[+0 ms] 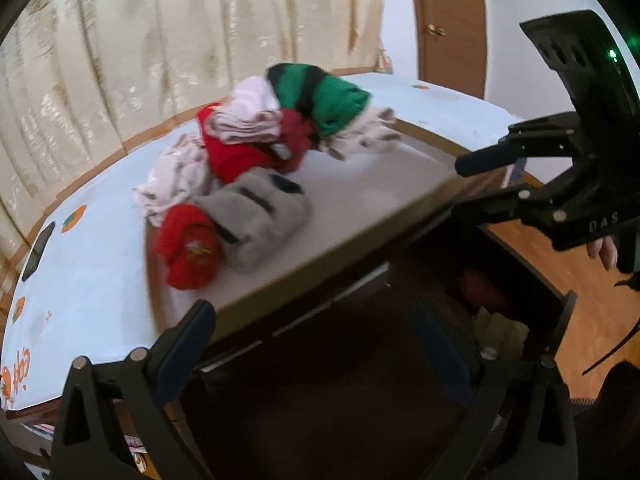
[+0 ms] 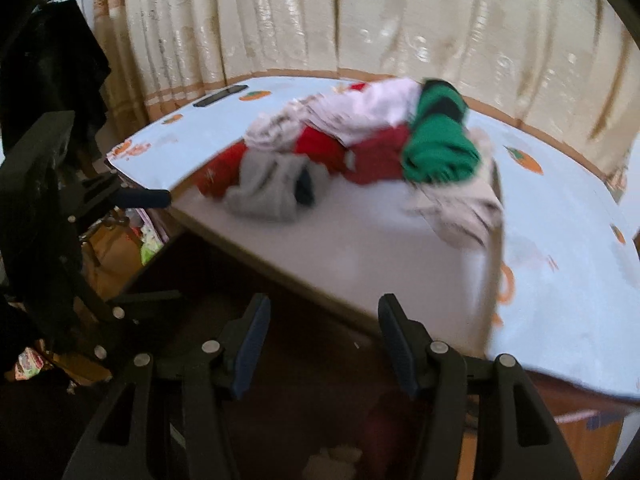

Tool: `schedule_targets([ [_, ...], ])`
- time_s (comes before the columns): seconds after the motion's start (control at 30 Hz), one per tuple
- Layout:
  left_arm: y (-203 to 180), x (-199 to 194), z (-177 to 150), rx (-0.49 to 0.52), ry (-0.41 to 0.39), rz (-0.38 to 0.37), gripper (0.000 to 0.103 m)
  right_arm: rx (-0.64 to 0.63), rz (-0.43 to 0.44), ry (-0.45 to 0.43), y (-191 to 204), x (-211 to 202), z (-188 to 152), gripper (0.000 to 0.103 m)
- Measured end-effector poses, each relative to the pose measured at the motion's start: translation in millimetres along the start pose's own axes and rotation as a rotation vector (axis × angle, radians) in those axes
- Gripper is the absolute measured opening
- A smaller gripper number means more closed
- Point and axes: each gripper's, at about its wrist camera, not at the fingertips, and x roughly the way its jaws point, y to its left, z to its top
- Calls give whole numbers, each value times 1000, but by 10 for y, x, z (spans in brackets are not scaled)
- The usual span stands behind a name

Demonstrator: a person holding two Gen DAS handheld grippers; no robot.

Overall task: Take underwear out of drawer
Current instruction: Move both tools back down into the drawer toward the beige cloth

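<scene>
A heap of underwear lies on a white board [image 1: 360, 208] on the table: a green and black piece [image 1: 328, 100] [image 2: 440, 148], a grey one [image 1: 260, 220] [image 2: 272, 192], a rolled red one [image 1: 190, 252] and white patterned ones [image 1: 176, 176]. Below the table edge a dark drawer [image 1: 556, 312] stands pulled out, with a red cloth [image 1: 480, 284] and a pale cloth [image 1: 502, 330] inside. My left gripper [image 1: 314, 348] hangs wide open over the drawer front, holding nothing. My right gripper [image 2: 324, 344] is open and bare above the drawer; one of its fingers [image 1: 486, 159] shows beside the board.
The table wears a light blue cloth with orange prints [image 1: 92, 264] [image 2: 560, 280]. A dark phone [image 1: 38, 250] [image 2: 220, 96] lies near its far edge. Cream curtains hang behind; a wooden door [image 1: 452, 20] and wood floor lie to the right. Clutter sits under the table [image 2: 148, 240].
</scene>
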Motion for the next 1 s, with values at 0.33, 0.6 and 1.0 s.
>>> schedule_targets([
  [0.33, -741, 384, -81, 191, 85, -117, 100, 34, -4, 83, -178, -65, -664, 59],
  [0.6, -823, 699, -86, 253, 151, -111, 100, -11, -18, 313, -301, 253, -1006, 59],
  [1.0, -773, 887, -203, 328, 181, -72, 100, -62, 41, 579, -145, 764, -1215, 59],
])
